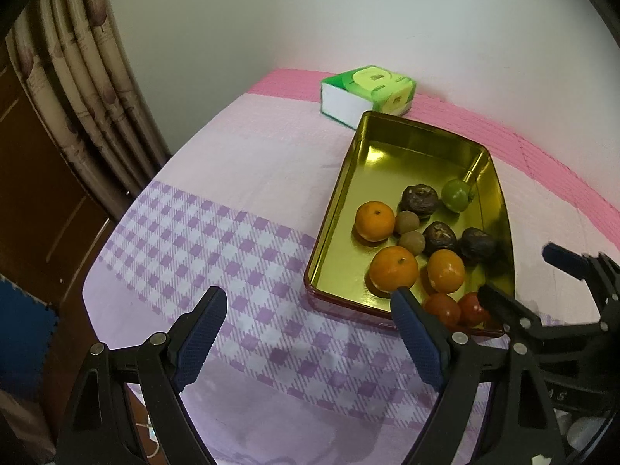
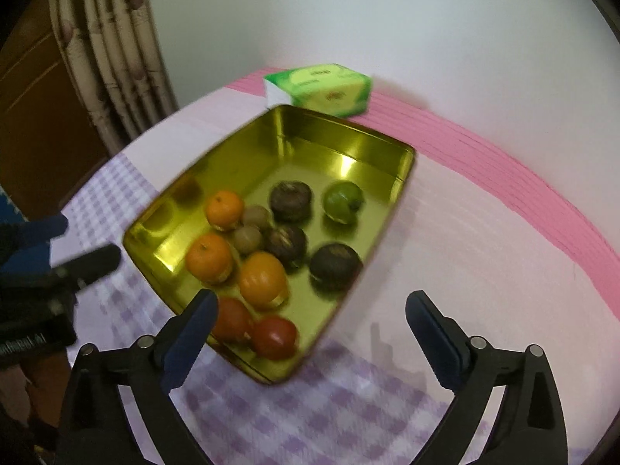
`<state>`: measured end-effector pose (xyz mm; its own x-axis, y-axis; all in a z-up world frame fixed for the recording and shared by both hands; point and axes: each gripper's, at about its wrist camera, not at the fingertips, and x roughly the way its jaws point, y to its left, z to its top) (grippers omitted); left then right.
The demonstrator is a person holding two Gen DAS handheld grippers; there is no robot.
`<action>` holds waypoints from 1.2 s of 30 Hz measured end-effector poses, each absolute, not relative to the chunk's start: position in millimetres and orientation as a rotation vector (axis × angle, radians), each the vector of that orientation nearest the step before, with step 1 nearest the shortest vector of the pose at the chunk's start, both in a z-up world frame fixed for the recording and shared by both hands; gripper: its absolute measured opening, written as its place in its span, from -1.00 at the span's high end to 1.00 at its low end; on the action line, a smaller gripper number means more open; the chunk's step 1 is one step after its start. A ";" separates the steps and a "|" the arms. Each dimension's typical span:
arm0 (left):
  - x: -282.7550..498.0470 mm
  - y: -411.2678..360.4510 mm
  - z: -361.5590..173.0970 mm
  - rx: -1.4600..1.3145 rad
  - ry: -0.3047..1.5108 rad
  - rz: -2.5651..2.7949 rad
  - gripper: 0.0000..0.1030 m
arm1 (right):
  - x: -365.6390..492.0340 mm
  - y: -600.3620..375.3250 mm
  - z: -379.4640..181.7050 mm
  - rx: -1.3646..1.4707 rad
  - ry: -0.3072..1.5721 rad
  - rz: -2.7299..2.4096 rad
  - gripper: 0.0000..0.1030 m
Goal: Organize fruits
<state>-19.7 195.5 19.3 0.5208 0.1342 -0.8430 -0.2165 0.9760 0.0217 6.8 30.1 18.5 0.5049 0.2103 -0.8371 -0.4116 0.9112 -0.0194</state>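
Now: left claw (image 1: pixel 308 310) agape | right claw (image 2: pixel 312 312) agape | fruits in tin (image 1: pixel 410 151)

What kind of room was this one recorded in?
Probably a room in a home, perhaps a bedroom: patterned curtains hang beside a wooden door, a pink and purple checked cloth covers the surface, and a tissue pack sits behind the gold fruit tin.
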 end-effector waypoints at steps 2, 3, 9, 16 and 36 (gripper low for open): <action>-20.2 194.1 19.5 -0.087 1.003 0.211 -0.64 | 2.6 24.8 16.1 -0.227 0.992 0.360 -0.91; -20.1 193.4 19.5 -0.085 1.003 0.211 -0.64 | 0.2 22.9 15.0 -0.229 0.998 0.357 -0.91; -22.1 186.5 19.3 -0.067 1.004 0.207 -0.64 | -11.6 18.0 14.5 -0.247 0.989 0.344 -0.91; -22.9 184.0 19.5 -0.061 1.006 0.205 -0.64 | -17.8 20.9 18.4 -0.264 0.978 0.348 -0.92; -22.8 182.5 17.8 -0.058 1.010 0.204 -0.64 | -24.1 29.0 14.4 -0.282 0.993 0.350 -0.92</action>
<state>-22.8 182.5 17.8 0.5144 0.1430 -0.8455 -0.1964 0.9794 0.0462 -24.1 29.0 14.4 0.4988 0.1582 -0.8522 -0.4114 0.9086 -0.0721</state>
